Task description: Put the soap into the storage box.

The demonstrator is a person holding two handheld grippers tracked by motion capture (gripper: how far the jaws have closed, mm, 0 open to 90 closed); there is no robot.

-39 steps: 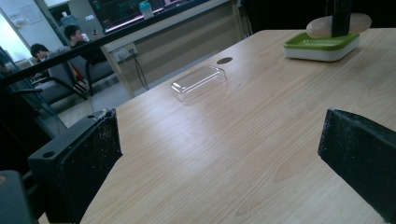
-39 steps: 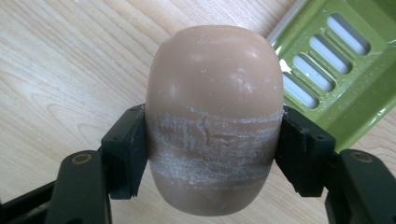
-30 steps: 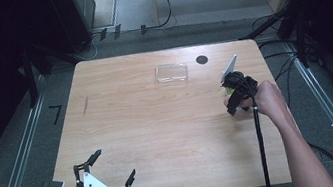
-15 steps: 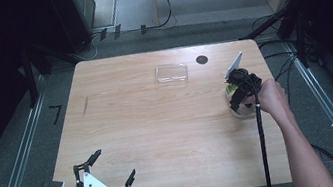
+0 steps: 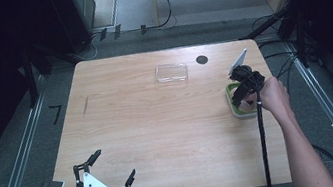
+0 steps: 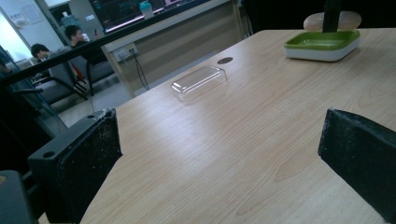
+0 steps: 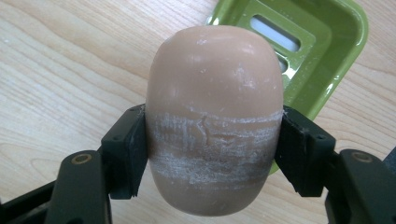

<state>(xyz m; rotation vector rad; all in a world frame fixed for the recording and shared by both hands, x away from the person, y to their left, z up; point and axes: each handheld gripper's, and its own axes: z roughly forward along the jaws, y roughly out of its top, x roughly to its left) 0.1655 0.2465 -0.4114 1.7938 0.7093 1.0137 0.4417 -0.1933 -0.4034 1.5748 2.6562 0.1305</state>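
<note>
My right gripper (image 7: 212, 149) is shut on a peach oval bar of soap (image 7: 215, 88), its pads pressing both sides. A green soap dish (image 7: 336, 42) with a slotted floor lies just beyond and below the soap. In the high view the right gripper (image 5: 241, 92) hangs over the dish (image 5: 236, 109) at the table's right edge. From the left gripper view the soap (image 6: 350, 19) hovers above the dish (image 6: 322, 44). My left gripper (image 5: 114, 164) rests at the near left corner, open, with nothing between its fingers (image 6: 93, 154).
A clear plastic lid (image 5: 171, 72) lies at the far middle of the wooden table (image 5: 159, 125), also seen from the left gripper view (image 6: 200, 81). A dark round hole (image 5: 201, 59) sits to its right. The right gripper's cable (image 5: 264, 149) runs along the forearm.
The right gripper with the soap has shifted slightly to the right, so more of the green dish shows beneath it. The left gripper has stayed put.
</note>
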